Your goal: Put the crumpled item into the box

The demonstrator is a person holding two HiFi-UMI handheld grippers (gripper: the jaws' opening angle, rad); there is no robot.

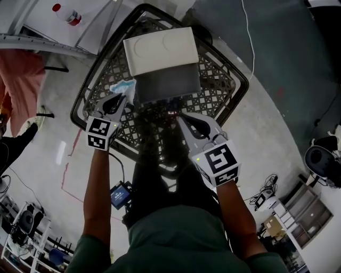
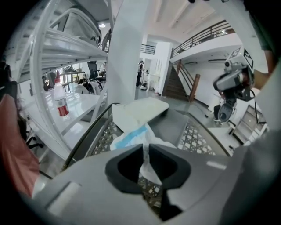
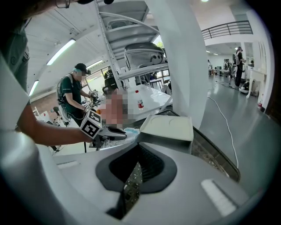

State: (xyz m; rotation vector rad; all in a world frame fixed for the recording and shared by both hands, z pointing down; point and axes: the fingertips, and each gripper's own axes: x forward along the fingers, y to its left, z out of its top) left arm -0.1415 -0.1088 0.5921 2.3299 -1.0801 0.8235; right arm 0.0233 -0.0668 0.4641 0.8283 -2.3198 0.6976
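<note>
On the black lattice table (image 1: 219, 91) stands a white box (image 1: 169, 84), its lid (image 1: 160, 50) swung back to the far side and its grey inside showing. The crumpled item (image 1: 123, 88), a white wad with a light blue stripe, is outside the box, just beside its left wall near the front corner. The left gripper (image 1: 122, 97) has hold of it. In the left gripper view the jaws are nearly together and pinch a thin white fold of the item (image 2: 131, 137), while the rest of the wad bulges out past the tips towards the box. Whether the wad rests on the lattice or hangs just over it cannot be told.

The right gripper (image 1: 182, 120) is over the table's near side, in front of the box and apart from it. Its jaws are closed together with nothing between them, and only the lattice shows through the narrow slit (image 3: 135, 169).

A bottle (image 1: 66, 14) with a red label stands on a white surface to the far left of the table.
</note>
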